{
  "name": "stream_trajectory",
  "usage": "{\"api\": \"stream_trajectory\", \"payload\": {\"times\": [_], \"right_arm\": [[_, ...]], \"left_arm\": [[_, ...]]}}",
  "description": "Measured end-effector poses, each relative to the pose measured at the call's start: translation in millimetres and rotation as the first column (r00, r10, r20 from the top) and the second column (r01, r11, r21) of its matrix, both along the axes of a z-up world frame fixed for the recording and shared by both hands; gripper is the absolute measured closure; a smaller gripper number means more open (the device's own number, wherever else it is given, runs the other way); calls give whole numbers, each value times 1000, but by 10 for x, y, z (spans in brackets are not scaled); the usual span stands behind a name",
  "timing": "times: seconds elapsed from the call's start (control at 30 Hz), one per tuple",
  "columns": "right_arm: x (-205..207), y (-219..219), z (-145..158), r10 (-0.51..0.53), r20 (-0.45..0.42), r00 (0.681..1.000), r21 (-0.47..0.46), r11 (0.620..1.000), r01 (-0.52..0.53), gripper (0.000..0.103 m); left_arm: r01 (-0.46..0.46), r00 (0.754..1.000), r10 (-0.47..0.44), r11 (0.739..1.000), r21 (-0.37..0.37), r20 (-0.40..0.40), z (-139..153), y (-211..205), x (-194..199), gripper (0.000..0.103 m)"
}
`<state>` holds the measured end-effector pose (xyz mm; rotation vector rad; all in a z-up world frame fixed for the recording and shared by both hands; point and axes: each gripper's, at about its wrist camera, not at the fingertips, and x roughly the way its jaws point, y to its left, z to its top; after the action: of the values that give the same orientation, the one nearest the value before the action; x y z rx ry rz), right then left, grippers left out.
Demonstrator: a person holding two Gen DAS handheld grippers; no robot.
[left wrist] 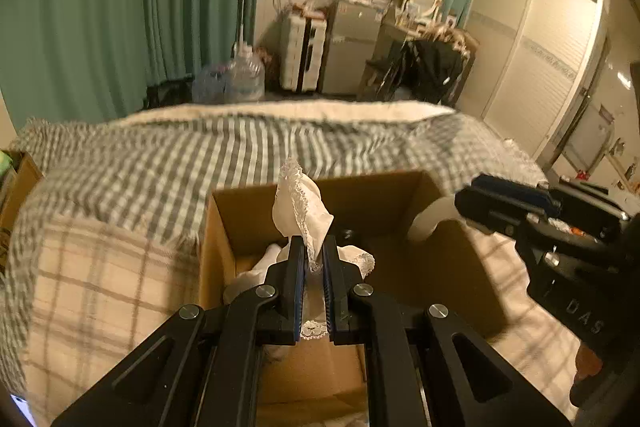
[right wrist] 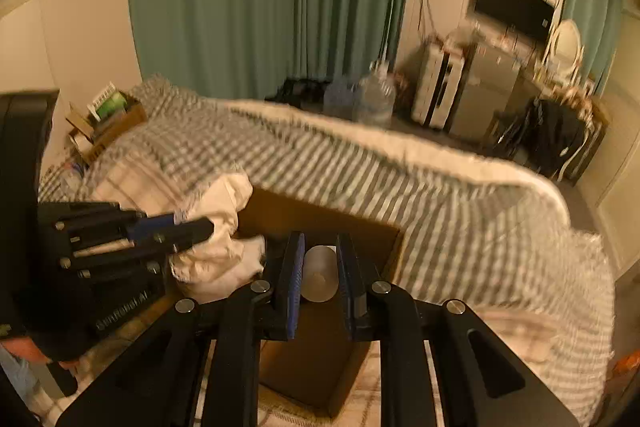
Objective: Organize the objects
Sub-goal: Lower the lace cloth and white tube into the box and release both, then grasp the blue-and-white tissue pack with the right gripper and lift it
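Lace cloth (left wrist: 304, 211) clenched in left tool (left wrist: 314, 247); pale roll (right wrist: 318, 273) clamped in right tool (right wrist: 320, 247), over box (left wrist: 248, 211).

We see a white lace-trimmed cloth (left wrist: 303, 207) bunched upright, pinched in the left gripper (left wrist: 314, 259) above an open brown cardboard box (left wrist: 248, 203) that sits on the bed. More white fabric (left wrist: 256, 269) lies crumpled in the box's left part. A pale grey cylinder (right wrist: 319, 275) is clamped on its side in the right gripper (right wrist: 319, 267) over the box's right part.
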<state>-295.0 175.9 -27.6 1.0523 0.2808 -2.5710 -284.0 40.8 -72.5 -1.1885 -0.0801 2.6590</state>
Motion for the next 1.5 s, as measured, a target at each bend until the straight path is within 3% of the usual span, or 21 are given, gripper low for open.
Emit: {"api": "stream_trajectory", "payload": {"times": [0.13, 0.23, 0.27, 0.33, 0.37, 0.4, 0.63, 0.73, 0.83, 0.9, 1.0, 1.23, 1.4, 1.5], "right_arm": [[-118, 73, -237, 6, 42, 999, -34, 999, -5, 84], [-88, 90, -192, -1, 38, 999, -65, 998, 3, 83], [-59, 91, -143, -4, 25, 1000, -62, 998, 5, 83], [22, 110, -6, -15, -2, 1000, -59, 998, 15, 83], [68, 125, 68, -21, -10, 1000, -61, 998, 20, 80], [136, 149, 168, -28, -18, 999, -65, 998, 27, 76], [873, 230, 853, -63, -122, 991, -24, 998, 61, 55], [1206, 271, 1092, -74, -156, 985, -23, 997, 71, 37], [1535, 280, 1265, -84, -194, 977, -27, 996, 80, 25], [1769, 295, 1345, -98, -214, 972, -23, 995, 95, 17], [2036, 298, 1363, -118, -233, 965, -20, 993, 117, 11], [2460, 223, 984, -130, -232, 964, -11, 991, 131, 6], [2496, 44, 360, -116, -184, 976, -27, 993, 113, 6], [2404, -96, -44, -105, -106, 989, 14, 994, 107, 6]], "left_arm": [[-16, 998, 15, 1000, 19, 66, -227, -90, -100, 95], [-11, 997, 11, 1000, -2, 81, -236, -100, -82, 92], [-9, 997, 10, 1000, -13, 82, -223, -108, -55, 84], [-4, 997, 6, 1000, -21, 78, -121, -103, 33, 55], [-15, 998, 17, 1000, -23, 67, -64, -116, 91, 27], [-34, 998, 35, 999, -24, 48, 3, -142, 163, 12], [-77, 996, 76, 997, -4, -54, 637, -370, 809, 11], [-62, 993, 59, 998, -26, -106, 871, -417, 1129, 11], [-61, 988, 52, 997, -55, -145, 1007, -472, 1448, 11], [-71, 985, 59, 995, -64, -164, 1051, -547, 1660, 1], [-96, 978, 83, 993, -64, -190, 1064, -658, 1955, 0], [-146, 976, 143, 989, -7, -167, 761, -811, 2385, 0], [-204, 965, 203, 979, 11, -167, 329, -772, 2529, 0], [-236, 963, 232, 972, -12, -134, 2, -764, 2500, 0]]}}
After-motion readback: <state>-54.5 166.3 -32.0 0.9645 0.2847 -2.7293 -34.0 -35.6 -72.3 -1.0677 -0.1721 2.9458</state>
